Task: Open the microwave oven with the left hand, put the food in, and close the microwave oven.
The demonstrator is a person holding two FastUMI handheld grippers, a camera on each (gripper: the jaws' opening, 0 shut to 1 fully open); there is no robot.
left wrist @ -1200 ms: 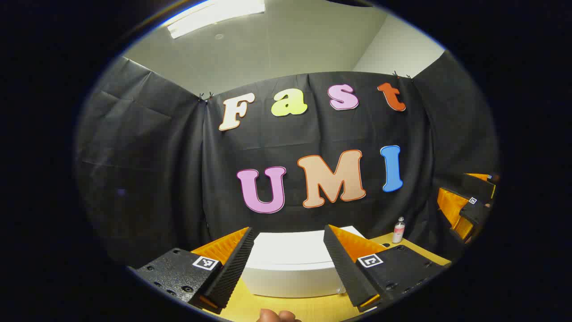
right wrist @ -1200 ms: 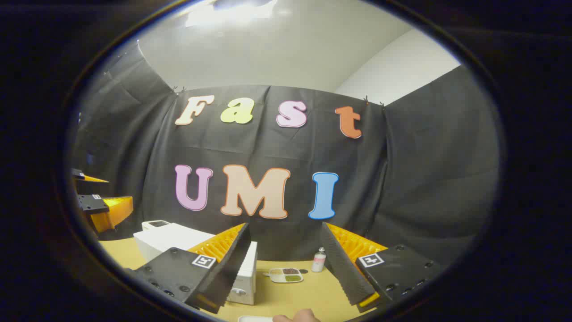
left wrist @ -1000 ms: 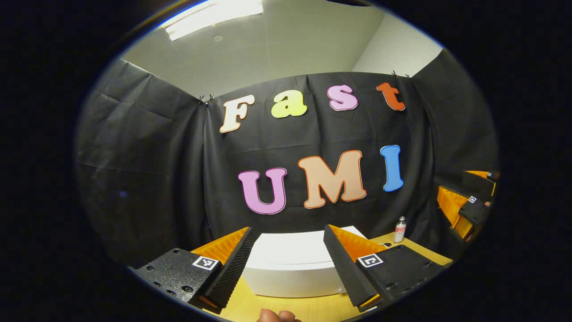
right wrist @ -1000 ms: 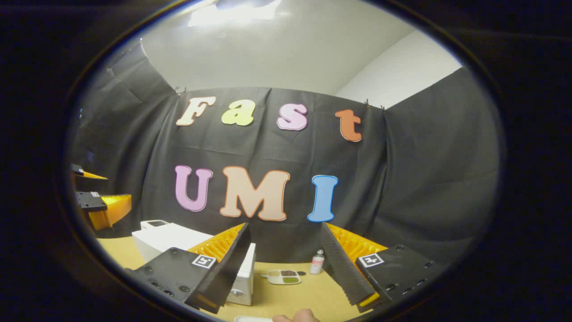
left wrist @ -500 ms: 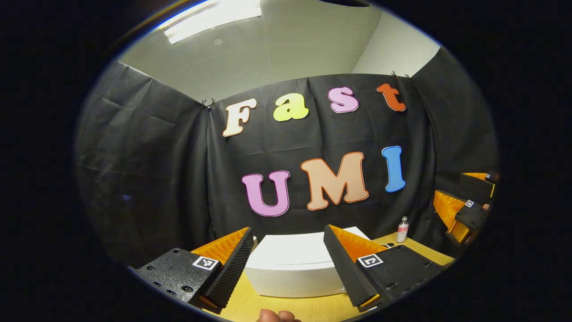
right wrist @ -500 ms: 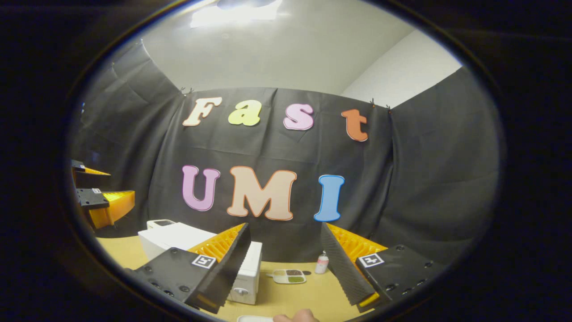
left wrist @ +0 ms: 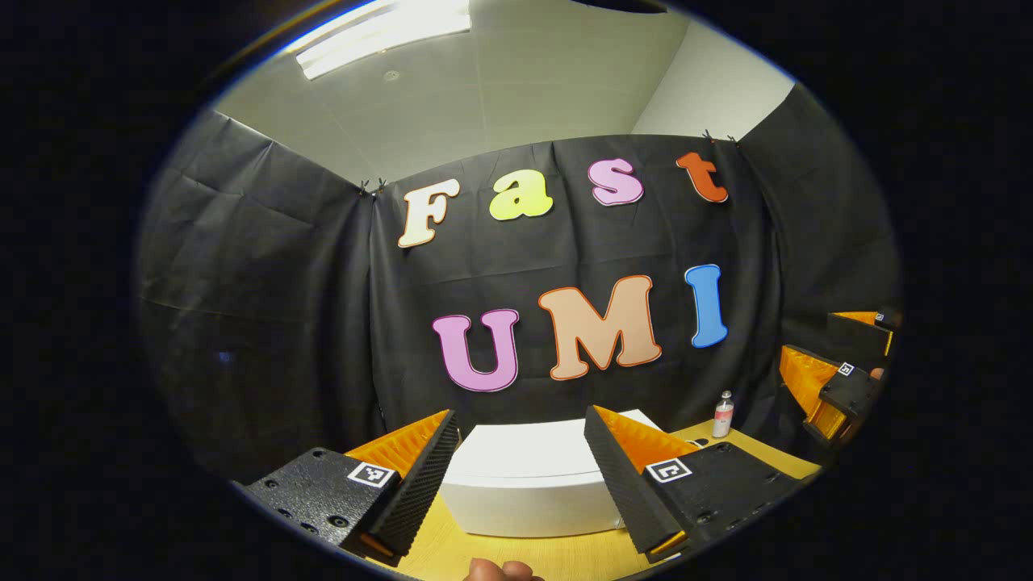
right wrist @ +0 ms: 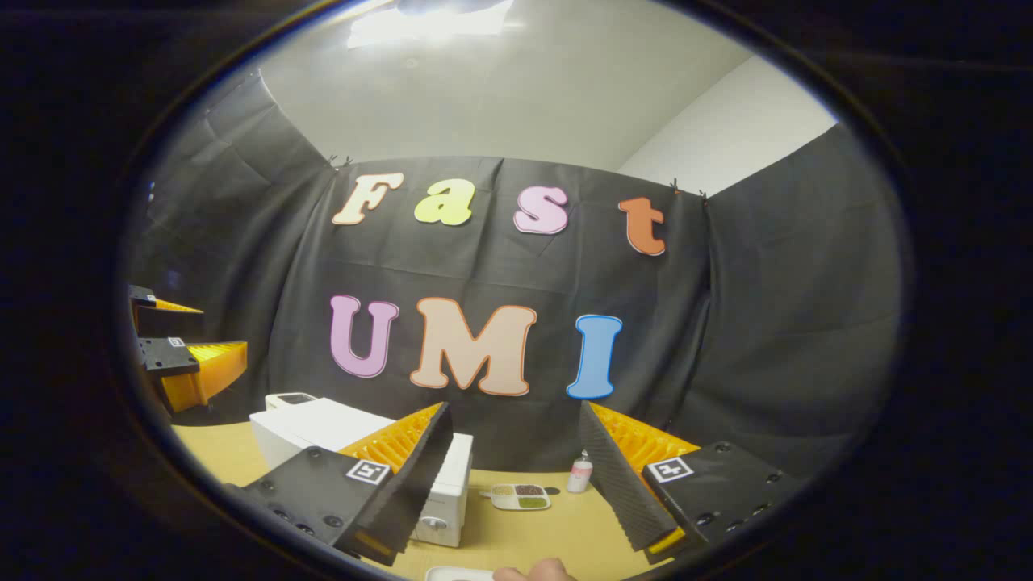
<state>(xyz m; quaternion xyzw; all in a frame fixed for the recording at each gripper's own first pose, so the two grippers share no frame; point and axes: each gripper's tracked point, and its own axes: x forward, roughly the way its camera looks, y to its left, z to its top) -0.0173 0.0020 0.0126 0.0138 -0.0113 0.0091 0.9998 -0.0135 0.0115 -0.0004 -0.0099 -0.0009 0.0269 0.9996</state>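
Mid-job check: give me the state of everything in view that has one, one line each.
Microwave oven: door looks closed, standing on the table.
Food tray: on the table, outside the oven, untouched.
Small bottle: upright, capped.
Left gripper: fingers open, empty, facing the oven.
Right gripper: fingers open, empty.

The white microwave oven (left wrist: 529,476) sits on the yellow table with its door shut, a round knob low on its front (right wrist: 436,523). The food, a small divided tray (right wrist: 520,496), lies apart beside it.
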